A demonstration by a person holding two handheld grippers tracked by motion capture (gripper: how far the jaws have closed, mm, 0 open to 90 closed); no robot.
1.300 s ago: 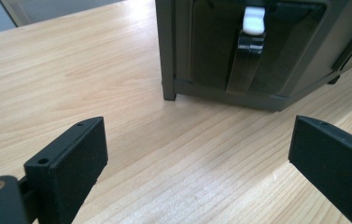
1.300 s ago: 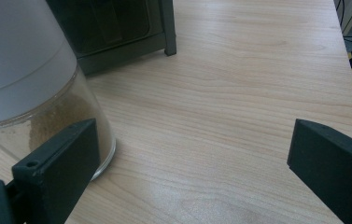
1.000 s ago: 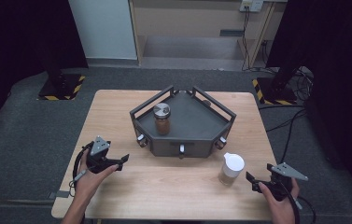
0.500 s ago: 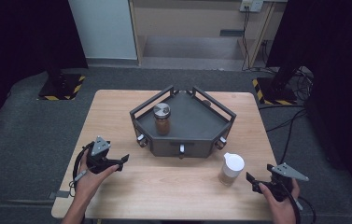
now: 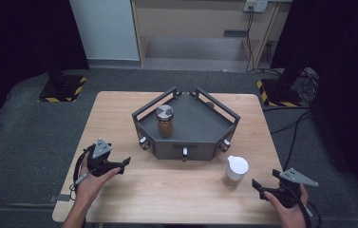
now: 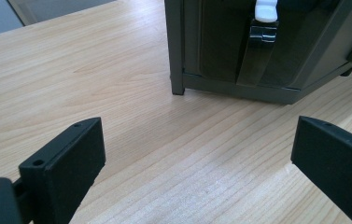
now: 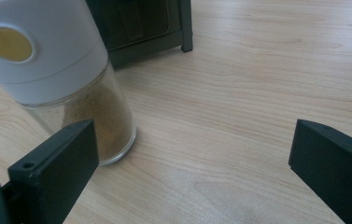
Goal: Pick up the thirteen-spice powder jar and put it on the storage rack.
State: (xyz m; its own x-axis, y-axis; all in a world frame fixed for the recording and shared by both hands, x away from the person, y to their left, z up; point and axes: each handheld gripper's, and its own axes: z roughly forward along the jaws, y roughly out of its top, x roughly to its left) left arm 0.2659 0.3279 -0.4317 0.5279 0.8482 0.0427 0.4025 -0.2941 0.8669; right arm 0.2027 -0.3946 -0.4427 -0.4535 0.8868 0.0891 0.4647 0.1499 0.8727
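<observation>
Nearest, both hands sit at the near edge of the tabletop (image 5: 119,118), one at each corner. At the near left, the left tool (image 5: 119,164) rests low over bare wood with its jaws wide apart and nothing between them; in the left gripper view those jaws frame open tabletop that runs up to a leg and side wall of the dark tray (image 6: 239,56). At the near right, the right tool (image 5: 259,186) likewise has its jaws spread, holding nothing. Just to its left and slightly farther stands the white-capped shaker (image 5: 235,172), upright, its long axis vertical and the cap on top; it is near the near-right corner of the tray but apart from it. In the right gripper view the shaker (image 7: 61,79) rises just beyond the left jaw, not between the jaws, with brownish powder filling the lower part of its clear body and a round yellow mark on the white cap. Bare wood stretches between the two hands along the near edge, and to the right of the shaker out to the right edge. Farther off, at mid-tabletop, the tray (image 5: 186,142) with raised rails holds a single jar (image 5: 164,121) with a metal lid, upright in its left part, with brown contents; the rest of the tray floor is bare.
</observation>
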